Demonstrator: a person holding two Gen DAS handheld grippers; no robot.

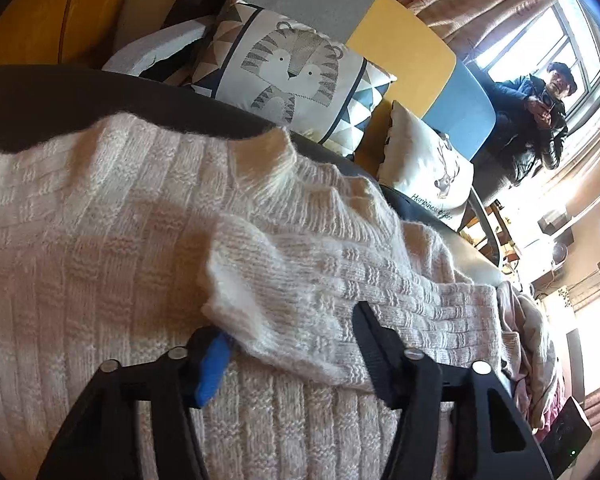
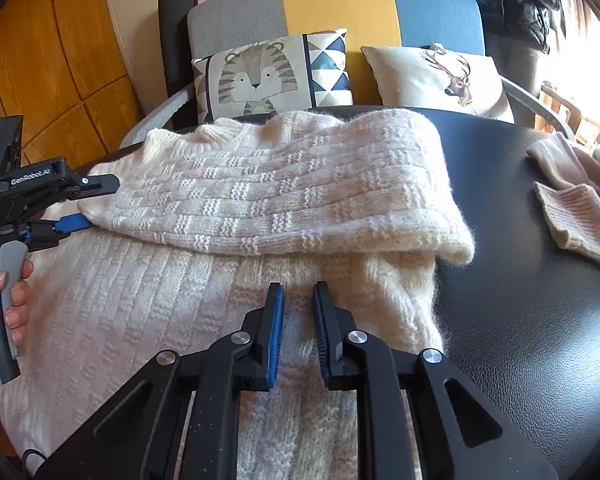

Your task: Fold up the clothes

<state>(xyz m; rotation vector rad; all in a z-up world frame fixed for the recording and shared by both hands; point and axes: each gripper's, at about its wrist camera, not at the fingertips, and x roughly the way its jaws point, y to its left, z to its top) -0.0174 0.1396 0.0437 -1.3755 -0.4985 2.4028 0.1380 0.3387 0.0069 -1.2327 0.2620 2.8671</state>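
Note:
A cream knitted sweater [image 2: 140, 300] lies flat on a black table [image 2: 520, 280]. One sleeve [image 2: 260, 192] is folded across its chest. In the right wrist view my left gripper [image 2: 96, 204] comes in from the far left, held by a hand [image 2: 16, 300], with its jaws closed around the sleeve's cuff. In the left wrist view the cuff [image 1: 236, 300] fills the space between the fingers of my left gripper [image 1: 284, 320], and the blue pad [image 1: 214, 360] touches its edge. My right gripper [image 2: 298, 292] hovers over the sweater's body, jaws a narrow gap apart with nothing between them.
A pinkish knitted garment [image 2: 572, 216] lies crumpled at the table's right edge. Behind the table stands a sofa with a tiger cushion [image 2: 260, 76] and a deer cushion [image 2: 440, 76]. A person in a dark jacket [image 1: 532, 128] stands by the window.

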